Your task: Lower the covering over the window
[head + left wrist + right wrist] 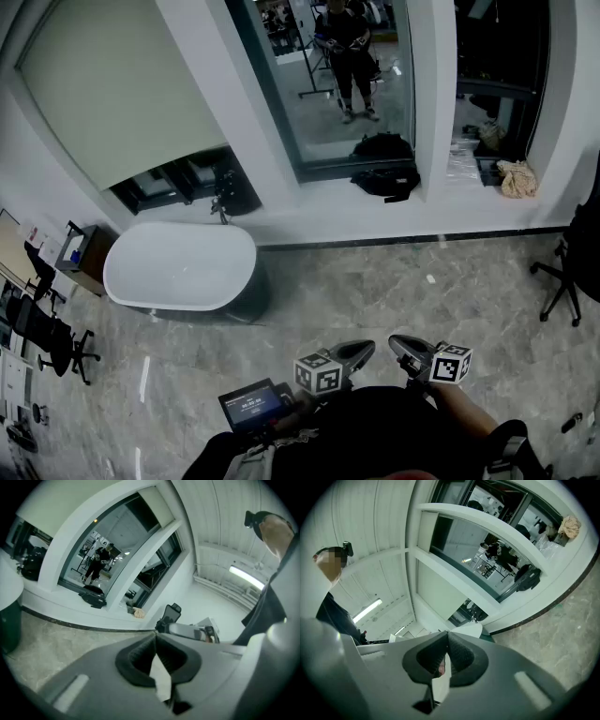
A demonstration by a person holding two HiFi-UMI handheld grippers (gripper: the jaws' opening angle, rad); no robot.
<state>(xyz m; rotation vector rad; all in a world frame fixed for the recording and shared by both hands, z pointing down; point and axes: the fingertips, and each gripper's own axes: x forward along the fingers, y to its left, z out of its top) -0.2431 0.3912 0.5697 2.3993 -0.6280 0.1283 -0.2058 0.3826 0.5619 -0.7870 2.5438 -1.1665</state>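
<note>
A pale roller blind (112, 84) hangs most of the way down over the left window, above a white bathtub (178, 267). The middle window (342, 84) is bare glass in the head view; the left gripper view shows a short strip of blind (157, 507) at its top. Both grippers sit low by my body, far from the windows. My left gripper (364, 348) is shut with nothing between its jaws, which meet at the tip (155, 632). My right gripper (397, 341) is also shut and empty (447, 632).
A black bag (384, 178) lies on the sill of the middle window, and a tan bundle (517, 178) on the right sill. Office chairs stand at the right (572, 272) and lower left (56, 337). Grey marble floor (394, 291) lies between me and the windows.
</note>
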